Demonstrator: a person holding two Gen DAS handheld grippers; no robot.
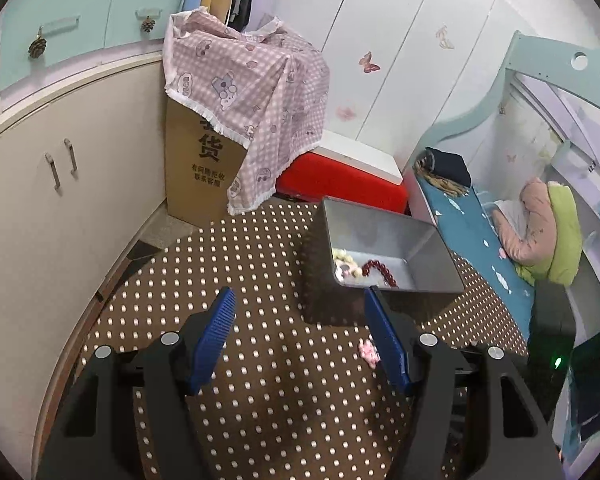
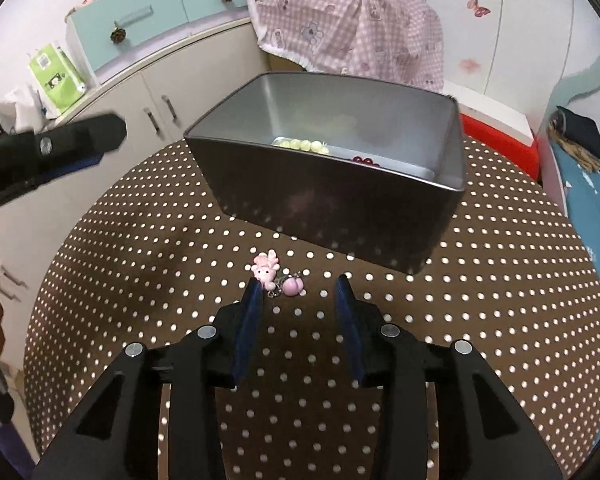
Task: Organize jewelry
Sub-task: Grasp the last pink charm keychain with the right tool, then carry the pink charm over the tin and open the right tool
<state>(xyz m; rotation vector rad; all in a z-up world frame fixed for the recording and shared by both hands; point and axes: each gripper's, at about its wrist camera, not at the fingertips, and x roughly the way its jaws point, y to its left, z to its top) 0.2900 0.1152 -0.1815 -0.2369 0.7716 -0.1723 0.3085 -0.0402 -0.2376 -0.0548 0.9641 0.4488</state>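
Note:
A grey metal tin [image 2: 332,200] stands on the brown polka-dot table [image 2: 140,248]; it also shows in the left wrist view [image 1: 384,236]. Inside lie a pale yellow bead bracelet [image 2: 302,145], a dark red bead bracelet [image 1: 378,270] and small pale pieces [image 1: 346,265]. A pink charm keychain [image 2: 274,276] lies on the table in front of the tin, just beyond my right gripper's left fingertip; it shows in the left wrist view [image 1: 369,351] too. My right gripper [image 2: 298,286] is open and empty. My left gripper [image 1: 300,294] is open and empty, left of the tin.
A cardboard box [image 1: 200,176] draped with a pink checked cloth [image 1: 252,92] and a red and white box [image 1: 348,180] stand behind the table. White cabinets [image 1: 52,184] lie to the left. A bed with a blue sheet [image 1: 480,240] lies to the right.

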